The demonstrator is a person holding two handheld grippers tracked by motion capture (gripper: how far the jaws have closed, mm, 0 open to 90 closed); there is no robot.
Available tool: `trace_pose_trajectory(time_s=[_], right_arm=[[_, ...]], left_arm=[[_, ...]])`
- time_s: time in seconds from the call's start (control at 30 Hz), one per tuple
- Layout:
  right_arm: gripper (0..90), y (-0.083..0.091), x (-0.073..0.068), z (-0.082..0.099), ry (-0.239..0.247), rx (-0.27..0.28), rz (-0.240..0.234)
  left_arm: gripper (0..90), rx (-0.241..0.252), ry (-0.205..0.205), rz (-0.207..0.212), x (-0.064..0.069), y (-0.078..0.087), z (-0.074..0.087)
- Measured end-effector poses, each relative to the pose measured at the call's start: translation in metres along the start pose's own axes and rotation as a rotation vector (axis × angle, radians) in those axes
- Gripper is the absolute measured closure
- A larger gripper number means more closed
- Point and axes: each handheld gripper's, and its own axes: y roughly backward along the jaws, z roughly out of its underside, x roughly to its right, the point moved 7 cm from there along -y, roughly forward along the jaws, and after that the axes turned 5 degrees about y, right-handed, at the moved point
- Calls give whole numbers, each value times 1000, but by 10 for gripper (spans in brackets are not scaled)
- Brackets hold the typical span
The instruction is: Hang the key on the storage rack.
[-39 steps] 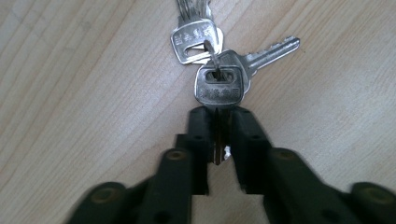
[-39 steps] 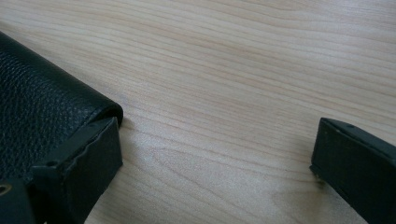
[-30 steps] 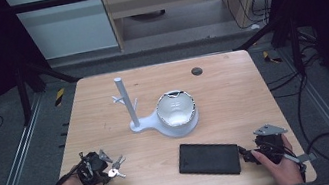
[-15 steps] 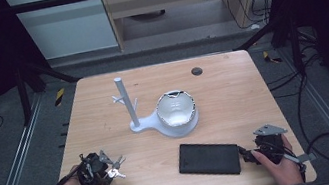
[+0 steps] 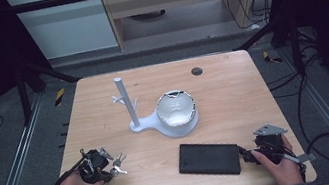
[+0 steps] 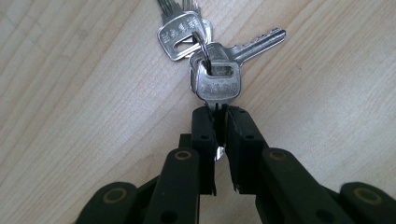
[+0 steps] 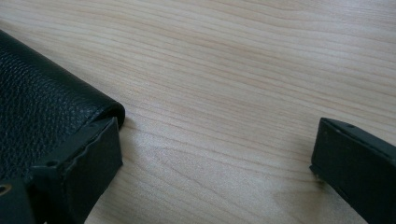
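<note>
A bunch of silver keys point(image 6: 215, 84) on a ring lies on the wooden table point(image 5: 233, 91) near its front left corner. My left gripper point(image 6: 219, 114) has just been closing its jaws, and they now pinch the blade of one key; the bunch point(image 5: 118, 165) fans out just past the gripper point(image 5: 107, 170). A flat black leather case point(image 5: 209, 158) lies at the front right. My right gripper point(image 7: 215, 140) stands open at the case's right end, and its left jaw lies against a corner of the case point(image 7: 42, 116), with bare wood between the jaws.
A white stand with an upright post point(image 5: 123, 99) and a white bowl point(image 5: 177, 110) on its base sits mid-table. A small dark disc point(image 5: 196, 71) lies near the far edge. Metal frame rails and cables run along both sides of the table.
</note>
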Motion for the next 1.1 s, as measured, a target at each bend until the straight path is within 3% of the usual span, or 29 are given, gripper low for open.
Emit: trace_pose_trajectory(time_s=[0.43,0.47,0.6,0.73,0.87,0.93,1.1], right_arm=[[20,0,0,0,0,0,1],[20,0,0,0,0,0,0],[20,0,0,0,0,0,0],[19,0,0,0,0,0,0],[19,0,0,0,0,0,0],[19,0,0,0,0,0,0],[19,0,0,0,0,0,1]], left_arm=[[819,30,2,-36,-1,13,-1],[890,39,-1,-34,-2,15,-2],[891,4,-28,-36,0,13,-1],[892,26,-18,-36,0,14,-5],[893,46,-27,-40,1,26,-9],[893,75,-39,-48,3,42,-16],[893,105,-51,-71,4,64,-28]])
